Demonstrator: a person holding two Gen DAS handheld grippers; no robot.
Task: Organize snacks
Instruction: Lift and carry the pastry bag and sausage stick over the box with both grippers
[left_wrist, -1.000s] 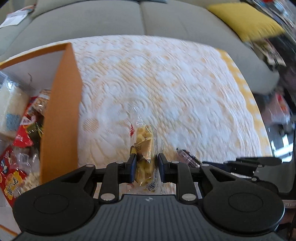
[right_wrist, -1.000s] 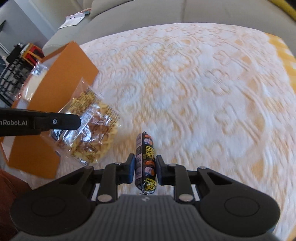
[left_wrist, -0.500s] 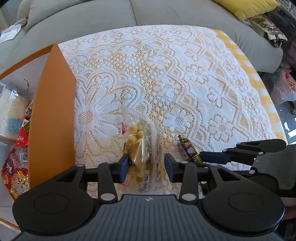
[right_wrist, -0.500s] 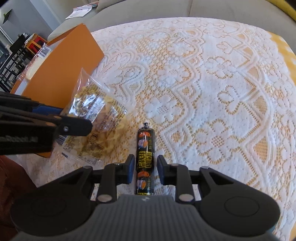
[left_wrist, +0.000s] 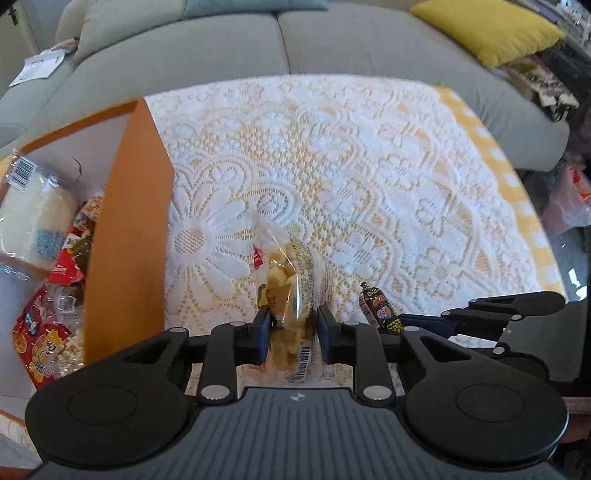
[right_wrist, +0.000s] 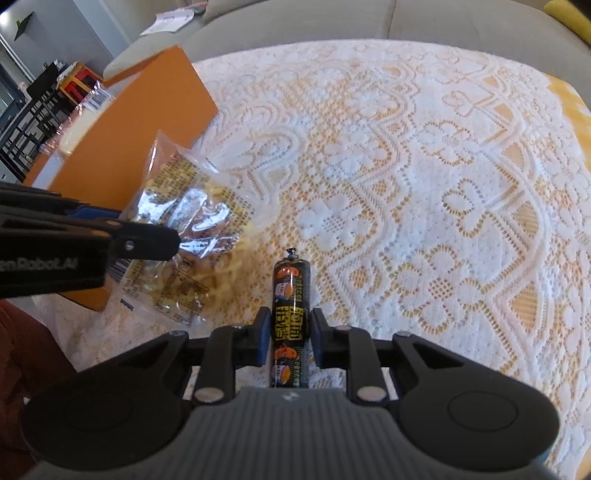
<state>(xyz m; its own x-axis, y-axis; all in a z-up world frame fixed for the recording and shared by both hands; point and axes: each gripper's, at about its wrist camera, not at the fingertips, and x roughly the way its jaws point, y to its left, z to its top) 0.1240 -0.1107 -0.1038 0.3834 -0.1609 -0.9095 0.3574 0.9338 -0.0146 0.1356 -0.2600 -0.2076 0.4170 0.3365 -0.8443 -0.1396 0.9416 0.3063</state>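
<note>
A clear bag of yellow snack pieces (left_wrist: 284, 273) stands between the pads of my left gripper (left_wrist: 291, 325), whose jaws are closing and pinch it. In the right wrist view the same bag (right_wrist: 192, 221) is crumpled beside the left gripper's fingertip (right_wrist: 166, 243), its lower end on the lace cloth. My right gripper (right_wrist: 290, 325) is shut on a black and orange sausage stick (right_wrist: 290, 284), which points away from the camera. From the left wrist view that sausage stick (left_wrist: 376, 308) shows just right of the bag.
An orange box (left_wrist: 129, 240) stands at the left, holding several red and clear snack packs (left_wrist: 44, 350). The white lace tablecloth (left_wrist: 369, 184) covers the table. A grey sofa (left_wrist: 332, 44) with a yellow cushion (left_wrist: 487, 29) runs along the far edge.
The left jaws opened around the bag and have closed on it again. The right jaws loosened briefly on the sausage stick and have closed again. The left gripper shifted slightly.
</note>
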